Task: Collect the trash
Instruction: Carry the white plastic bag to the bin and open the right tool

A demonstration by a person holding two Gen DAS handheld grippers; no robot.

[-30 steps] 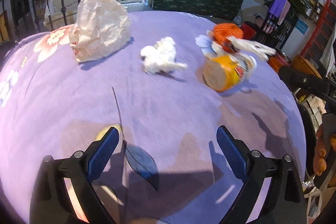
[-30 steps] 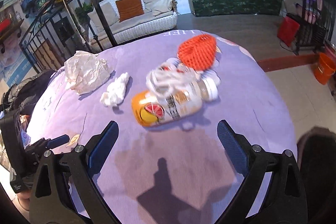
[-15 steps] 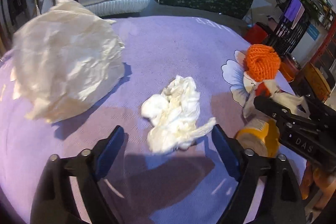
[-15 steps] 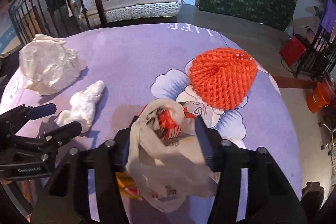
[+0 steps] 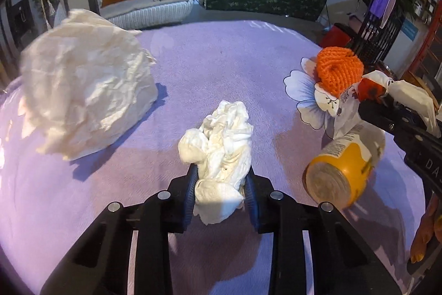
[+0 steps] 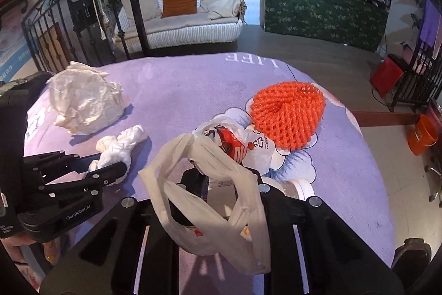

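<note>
My left gripper [image 5: 221, 181] is shut on a crumpled white tissue [image 5: 221, 140] lying on the purple tablecloth [image 5: 221, 57]; it also shows in the right wrist view [image 6: 118, 148]. My right gripper [image 6: 221, 184] is shut on a white plastic bag [image 6: 210, 173] with red print, seen too in the left wrist view [image 5: 397, 93]. An orange-yellow bottle [image 5: 345, 167] lies on its side under the bag. An orange foam net [image 6: 287, 115] sits just beyond the bag. A big crumpled paper ball [image 5: 83, 98] lies at the left.
The round table's far edge [image 6: 248, 57] faces a white sofa [image 6: 187, 18] and a green-covered counter [image 6: 323, 13]. An iron railing [image 6: 55, 40] stands at the left. A red box [image 6: 386, 73] and an orange bucket [image 6: 422, 134] are on the floor to the right.
Both grippers moved forward over the table and closed: the left onto the white tissue, the right onto the plastic bag. The right one went from open a second ago to gripping.
</note>
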